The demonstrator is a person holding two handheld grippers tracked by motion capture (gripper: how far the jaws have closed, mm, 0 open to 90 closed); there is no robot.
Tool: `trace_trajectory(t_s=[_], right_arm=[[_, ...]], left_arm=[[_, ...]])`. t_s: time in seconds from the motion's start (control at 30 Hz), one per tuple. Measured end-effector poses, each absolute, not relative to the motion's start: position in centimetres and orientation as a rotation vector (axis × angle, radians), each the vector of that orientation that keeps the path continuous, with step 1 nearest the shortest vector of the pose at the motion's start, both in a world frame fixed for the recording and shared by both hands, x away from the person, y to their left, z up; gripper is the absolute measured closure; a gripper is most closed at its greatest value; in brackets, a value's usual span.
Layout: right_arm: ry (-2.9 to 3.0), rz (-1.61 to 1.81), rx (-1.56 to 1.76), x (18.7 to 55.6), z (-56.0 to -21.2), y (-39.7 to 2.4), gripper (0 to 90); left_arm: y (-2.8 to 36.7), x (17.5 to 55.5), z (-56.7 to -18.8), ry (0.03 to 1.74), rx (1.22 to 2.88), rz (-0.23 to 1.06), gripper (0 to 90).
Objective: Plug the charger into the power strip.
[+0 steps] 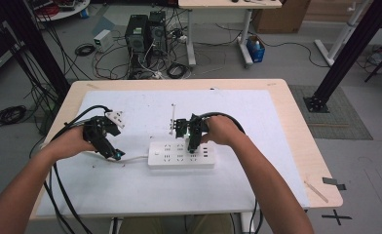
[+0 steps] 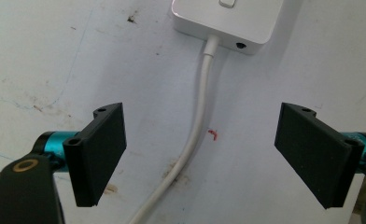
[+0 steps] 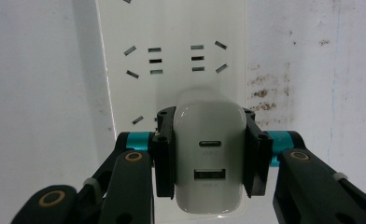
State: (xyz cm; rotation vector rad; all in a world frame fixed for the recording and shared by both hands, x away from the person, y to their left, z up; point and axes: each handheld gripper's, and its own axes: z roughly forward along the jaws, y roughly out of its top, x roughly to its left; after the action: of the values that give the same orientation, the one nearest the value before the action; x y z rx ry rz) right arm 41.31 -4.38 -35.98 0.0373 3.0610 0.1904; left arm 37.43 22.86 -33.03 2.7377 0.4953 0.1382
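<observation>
A white power strip point(image 1: 181, 155) lies on the white mat, with its cord point(image 1: 133, 159) running off to the left. My right gripper point(image 1: 193, 145) hangs over the strip's top face, shut on a white USB charger point(image 3: 209, 158). In the right gripper view the jaws of the right gripper point(image 3: 208, 116) clamp the charger's two sides above the power strip point(image 3: 172, 56) and its sockets. My left gripper point(image 1: 113, 152) sits left of the strip. Its own view shows the left gripper point(image 2: 202, 140) open wide, the white cord point(image 2: 197, 126) passing untouched between the jaws towards the strip's end point(image 2: 228, 21).
The white mat point(image 1: 238, 185) covers most of the wooden table point(image 1: 296, 122). A thin white stick point(image 1: 172, 117) lies just behind the strip. A wooden stick point(image 1: 315, 191) rests near the table's right front corner. Computer towers point(image 1: 145, 31) and cables are on the floor beyond.
</observation>
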Motion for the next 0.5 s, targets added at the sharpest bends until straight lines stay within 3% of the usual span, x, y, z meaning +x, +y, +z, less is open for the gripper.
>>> trace_trajectory(t_s=[0.5], right_arm=[[3.032,0.175,0.008,40.90,-36.22,-4.16,63.1]], left_arm=[[22.66,37.43,-33.46,0.502,2.733,0.127,16.7]])
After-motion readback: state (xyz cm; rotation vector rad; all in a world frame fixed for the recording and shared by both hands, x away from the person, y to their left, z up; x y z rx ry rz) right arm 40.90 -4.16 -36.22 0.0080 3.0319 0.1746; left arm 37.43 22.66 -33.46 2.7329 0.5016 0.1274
